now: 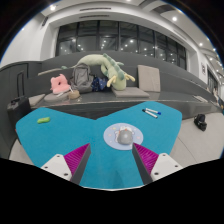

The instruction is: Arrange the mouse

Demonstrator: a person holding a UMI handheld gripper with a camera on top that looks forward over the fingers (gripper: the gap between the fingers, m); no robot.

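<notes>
Both fingers of the gripper showed lowest in the gripper view, dark w/ pink pads on their inner faces. They stood apart, gripping nothing; bare teal surface lay in the gap btwn them.

Mouse, grey and rounded, sat just ahead of the fingertips, a little toward the right finger, not touching either. It rested on a pale round patch in the middle of the teal table, where lighter seams met. Nothing lay btwn fingers and mouse, so the path to it looked open.

Other bits on the table: a small green object well off to the left near the edge, and a blue-and-white marker-like thing beyond the mouse to the right. Both well apart from the mouse.

Beyond the teal table stood a grey desk w/ clutter on top: a pink soft toy at left, a bag or backpack beside it, a long green plush toy draped across the top, and a dark blue item under it, can't tell what. A tan chair back stood to the right of the pile. Something small and dark sat on the floor far right; too small to tell. Big dark windows ran along the back wall, ceiling lights above
</notes>
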